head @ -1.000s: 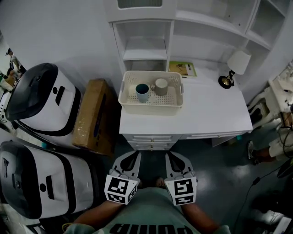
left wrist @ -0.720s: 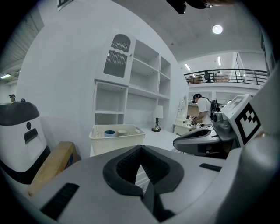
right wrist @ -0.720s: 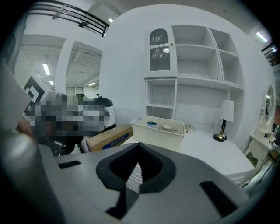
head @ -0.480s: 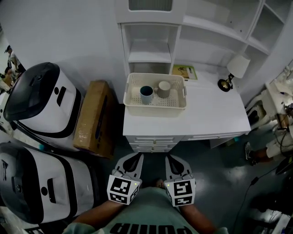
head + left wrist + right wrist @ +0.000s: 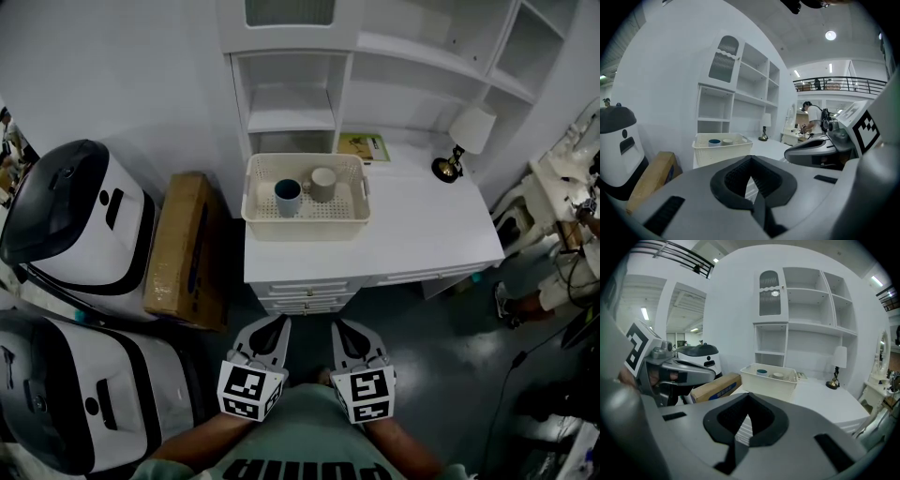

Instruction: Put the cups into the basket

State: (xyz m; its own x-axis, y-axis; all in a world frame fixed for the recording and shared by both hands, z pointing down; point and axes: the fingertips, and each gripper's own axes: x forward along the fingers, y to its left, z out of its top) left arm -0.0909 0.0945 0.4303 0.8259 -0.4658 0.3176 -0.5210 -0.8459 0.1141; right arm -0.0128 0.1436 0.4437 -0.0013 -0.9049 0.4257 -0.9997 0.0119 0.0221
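Observation:
A cream perforated basket (image 5: 307,217) stands on the white desk (image 5: 422,234). Inside it a blue cup (image 5: 288,195) and a beige cup (image 5: 322,183) stand upright side by side. Both grippers hover low in front of the desk's drawers, close to the person's body and well short of the basket. My left gripper (image 5: 272,325) is shut with nothing in it, and so is my right gripper (image 5: 343,328). The left gripper view shows the basket (image 5: 723,146) beyond the closed jaws. The right gripper view shows the basket (image 5: 771,379) with the blue cup (image 5: 761,372).
A small lamp (image 5: 459,141) and a green booklet (image 5: 359,145) sit at the back of the desk, under white shelves (image 5: 291,94). A cardboard box (image 5: 181,248) leans left of the desk, next to two large white-and-black machines (image 5: 70,225).
The head view has shifted a little, so the desk and basket sit slightly more to the left. Both grippers stay shut in much the same place near the body.

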